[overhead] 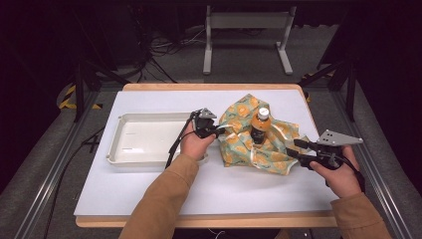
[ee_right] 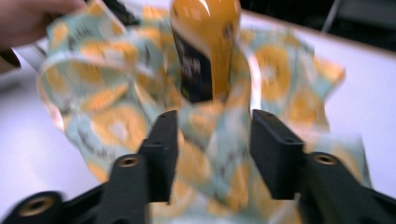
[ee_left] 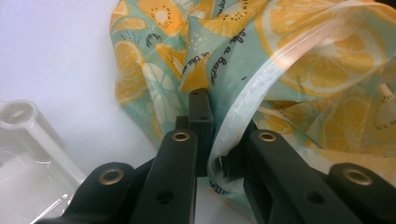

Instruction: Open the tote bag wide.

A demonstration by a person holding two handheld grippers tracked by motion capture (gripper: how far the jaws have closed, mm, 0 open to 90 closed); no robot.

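**Bottle standing in a fruit-print bag**

On the table (overhead: pixel 149 194) we see a white tray (overhead: pixel 144 139) at centre left, just beside the bag (overhead: pixel 239 144) that wraps the upright bottle (overhead: pixel 259 127). Our left hand-held gripper (overhead: pixel 219 130) pinches the bag's hem; our right hand-held gripper (overhead: pixel 294 147) gapes at its lower-right edge, gripping nothing. Bare table lies below.

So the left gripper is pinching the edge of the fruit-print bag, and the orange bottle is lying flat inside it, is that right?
Not quite. The left gripper does pinch the edge of the fruit-print bag, but the orange bottle stands upright inside it, cap up, as the high view shows.
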